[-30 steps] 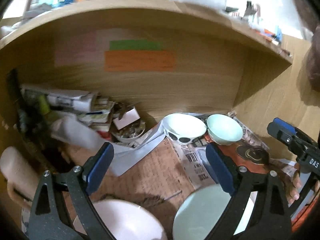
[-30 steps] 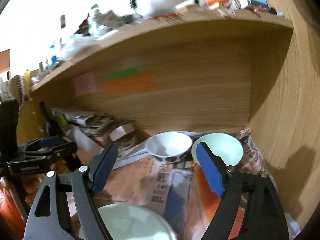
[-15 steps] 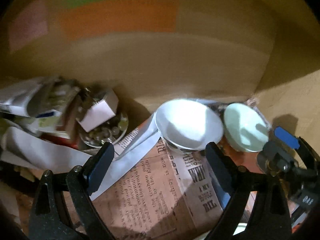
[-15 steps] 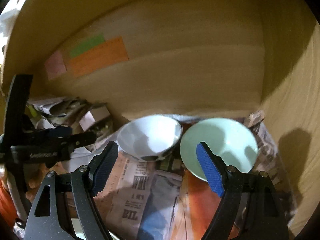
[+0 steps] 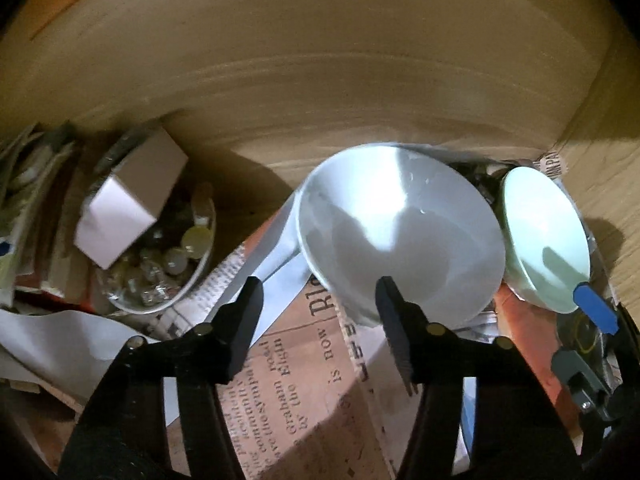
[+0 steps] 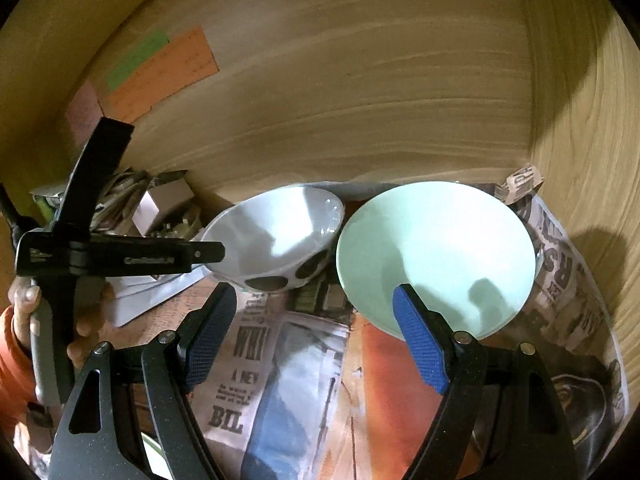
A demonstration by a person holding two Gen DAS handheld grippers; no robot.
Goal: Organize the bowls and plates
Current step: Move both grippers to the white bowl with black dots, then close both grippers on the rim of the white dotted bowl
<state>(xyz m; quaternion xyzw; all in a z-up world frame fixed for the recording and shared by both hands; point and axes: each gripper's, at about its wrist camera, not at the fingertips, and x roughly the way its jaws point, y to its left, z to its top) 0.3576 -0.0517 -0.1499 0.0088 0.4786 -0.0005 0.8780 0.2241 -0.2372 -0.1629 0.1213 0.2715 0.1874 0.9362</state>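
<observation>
White bowl (image 5: pixel 400 236) rim, green bowl (image 6: pixel 436 256) touching

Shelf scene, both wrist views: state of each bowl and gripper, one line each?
white bowl: upright, empty, on newspaper, not gripped.
green bowl: upright, empty, beside the white bowl, not gripped.
glass bowl: full of small items, a box on top.
left gripper: jaws closing, white bowl's near rim between them, pads not pressing.
right gripper: open, one finger over green bowl's near rim.
</observation>
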